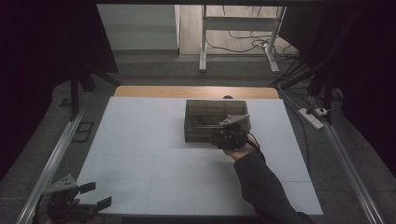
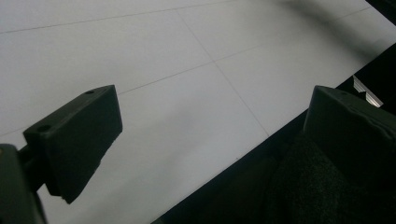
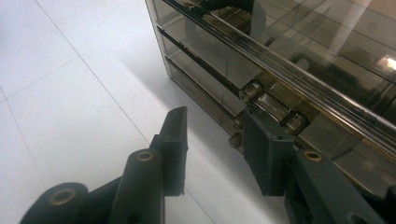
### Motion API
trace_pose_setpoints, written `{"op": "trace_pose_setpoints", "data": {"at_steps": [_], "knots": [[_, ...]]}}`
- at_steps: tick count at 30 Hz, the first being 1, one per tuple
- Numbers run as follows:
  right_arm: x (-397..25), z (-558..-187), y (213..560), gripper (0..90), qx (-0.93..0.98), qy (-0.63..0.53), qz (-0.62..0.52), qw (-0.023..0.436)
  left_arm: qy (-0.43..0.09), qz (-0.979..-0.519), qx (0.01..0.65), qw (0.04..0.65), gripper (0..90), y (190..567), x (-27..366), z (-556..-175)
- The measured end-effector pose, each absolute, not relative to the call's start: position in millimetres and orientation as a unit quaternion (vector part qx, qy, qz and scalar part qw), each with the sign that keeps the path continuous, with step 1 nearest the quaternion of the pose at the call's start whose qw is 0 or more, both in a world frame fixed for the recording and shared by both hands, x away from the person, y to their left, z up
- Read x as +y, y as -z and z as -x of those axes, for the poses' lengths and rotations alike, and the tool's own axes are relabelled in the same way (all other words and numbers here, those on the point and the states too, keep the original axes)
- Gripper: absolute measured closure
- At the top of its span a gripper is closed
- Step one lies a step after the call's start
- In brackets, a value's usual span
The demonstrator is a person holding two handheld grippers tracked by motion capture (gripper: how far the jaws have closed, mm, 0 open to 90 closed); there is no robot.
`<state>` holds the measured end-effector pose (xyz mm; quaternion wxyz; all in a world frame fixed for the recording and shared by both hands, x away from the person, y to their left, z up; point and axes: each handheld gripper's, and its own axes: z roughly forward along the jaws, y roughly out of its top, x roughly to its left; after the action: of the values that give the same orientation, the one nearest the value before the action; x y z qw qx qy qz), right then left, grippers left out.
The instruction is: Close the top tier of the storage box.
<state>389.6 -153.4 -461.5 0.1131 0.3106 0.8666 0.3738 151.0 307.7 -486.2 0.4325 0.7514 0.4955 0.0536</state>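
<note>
Smoky clear-plastic drawer box (image 3: pixel 289 60), mid-table: right gripper (image 3: pixel 212 149) at its front latch, jaws narrow, empty; centre before closing. Left gripper (image 1: pixel 91 196) well off, wide, empty.

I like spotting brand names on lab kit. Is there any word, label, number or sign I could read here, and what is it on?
None can be read.
The smoky clear box: no label or print to be seen on its walls.
The white table mat: plain, only thin seam lines.
The left gripper and the right gripper: black jaws, no markings to be seen.
</note>
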Motion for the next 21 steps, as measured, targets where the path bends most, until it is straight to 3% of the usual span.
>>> {"op": "trace_pose_setpoints", "data": {"at_steps": [21], "knots": [[-152, -378, 456, 45.5, 0.866, -0.379, -0.31, 0.102, -0.054, -0.751, 0.496, 0.433, 3.5, 486, 308, -151]]}}
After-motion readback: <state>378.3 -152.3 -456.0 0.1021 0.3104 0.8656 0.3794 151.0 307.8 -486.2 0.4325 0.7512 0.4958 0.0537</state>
